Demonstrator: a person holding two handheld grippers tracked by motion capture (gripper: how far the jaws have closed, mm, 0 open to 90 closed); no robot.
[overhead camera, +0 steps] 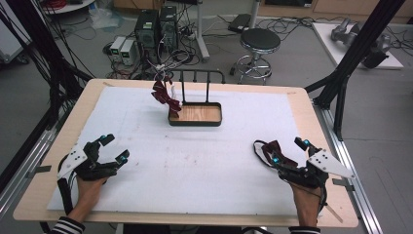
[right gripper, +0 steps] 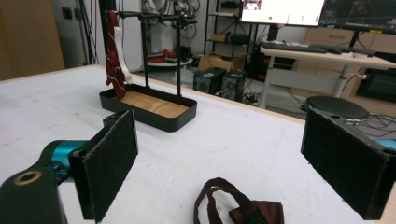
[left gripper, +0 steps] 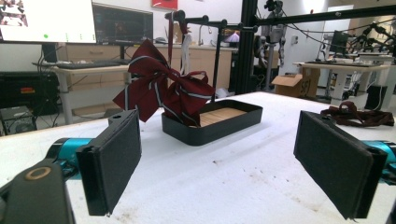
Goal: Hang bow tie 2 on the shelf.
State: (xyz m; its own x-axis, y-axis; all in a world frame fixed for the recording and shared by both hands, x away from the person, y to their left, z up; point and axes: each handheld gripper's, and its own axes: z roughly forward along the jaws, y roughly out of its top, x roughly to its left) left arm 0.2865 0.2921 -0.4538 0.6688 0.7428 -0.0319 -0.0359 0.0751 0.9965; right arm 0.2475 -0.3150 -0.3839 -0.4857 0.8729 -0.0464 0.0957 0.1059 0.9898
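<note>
A black rack (overhead camera: 195,114) with a wooden tray base and a top bar stands at the table's far middle. A dark red striped bow tie (overhead camera: 164,95) hangs from its left end, also clear in the left gripper view (left gripper: 161,91) and seen edge-on in the right gripper view (right gripper: 113,51). A second dark red bow tie (overhead camera: 271,150) lies flat near the table's right side, just in front of my right gripper (overhead camera: 289,151), between its open jaws in the right gripper view (right gripper: 240,205). My left gripper (overhead camera: 115,148) rests open at the near left, holding nothing.
A white mat (overhead camera: 195,161) covers the wooden table (overhead camera: 302,105). Black frame struts (overhead camera: 358,46) stand to the right and left. Beyond the table are computer towers (overhead camera: 156,27), cables and a stool (overhead camera: 259,44) on the floor.
</note>
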